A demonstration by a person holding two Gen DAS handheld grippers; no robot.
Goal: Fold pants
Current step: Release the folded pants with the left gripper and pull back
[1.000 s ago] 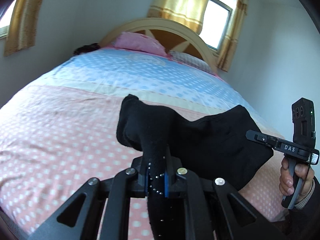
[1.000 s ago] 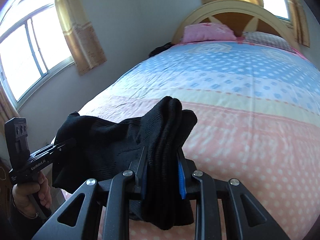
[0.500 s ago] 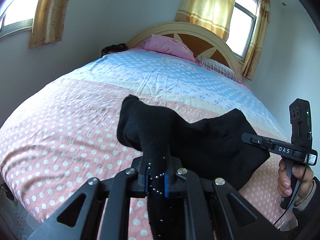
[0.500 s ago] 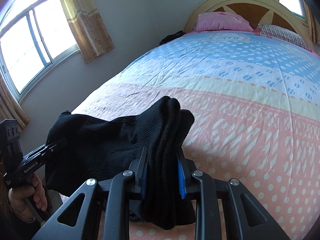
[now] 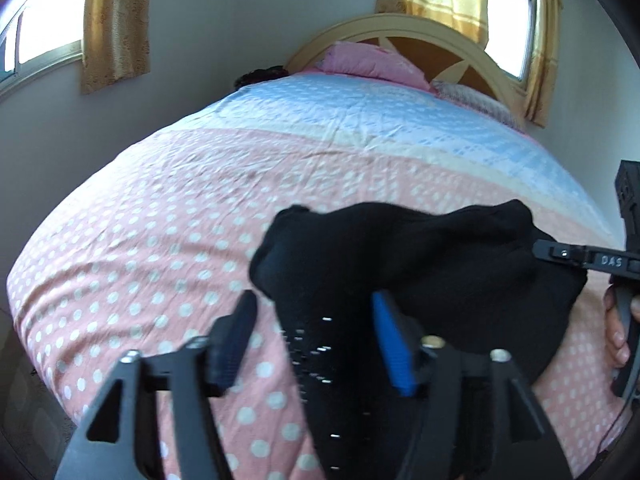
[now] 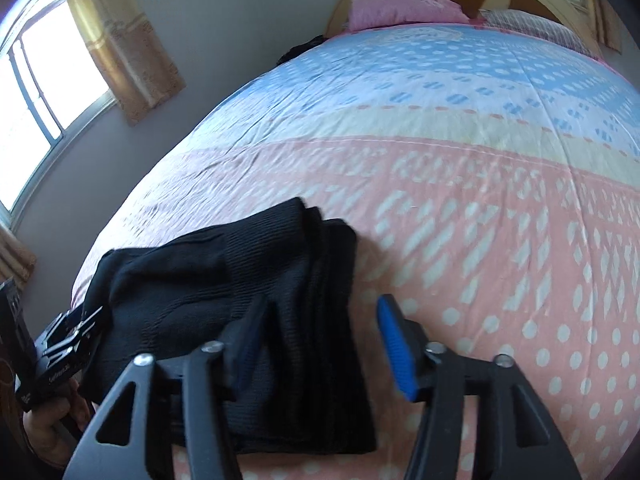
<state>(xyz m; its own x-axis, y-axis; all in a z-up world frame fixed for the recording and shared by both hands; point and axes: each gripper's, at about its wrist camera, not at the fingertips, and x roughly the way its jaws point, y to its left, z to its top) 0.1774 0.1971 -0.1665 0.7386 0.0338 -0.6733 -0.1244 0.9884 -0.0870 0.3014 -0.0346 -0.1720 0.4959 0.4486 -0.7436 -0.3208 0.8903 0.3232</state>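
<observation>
Pants (image 5: 420, 264), black knit, bunched and partly folded on the near pink, white-dotted part of a bedspread (image 5: 168, 208), close to the bed's edge. Stacked ribbed layers visible in the right wrist view, lying flat on the cover.

Writing: white letters "DAS" on the side of the right tool, seen at the right edge of the left wrist view. Small white lettering on the left tool's side in the right wrist view, too small and tilted to read.

Left tool (image 5: 316, 340): jaws opening, spread apart, a strip of the black cloth running up between them; blue pad alongside the cloth, dark pad clear of it, not pressing. Pointed downward at the bed.

Right tool (image 6: 320, 336): jaws opening, wide apart; folded cloth lying between them, nearer the dark pad, blue pad clear over bare bedspread. Also angled downward.

Right hand (image 5: 618, 332): fingers wrapped round the handle beneath the "DAS" bar. Left hand (image 6: 52, 420): partly visible, gripping its handle at the lower left.

Farther back: blue dotted band of the spread, pink pillow (image 5: 372, 60), arched cream headboard (image 5: 400, 28), yellow curtains (image 5: 116, 20).
</observation>
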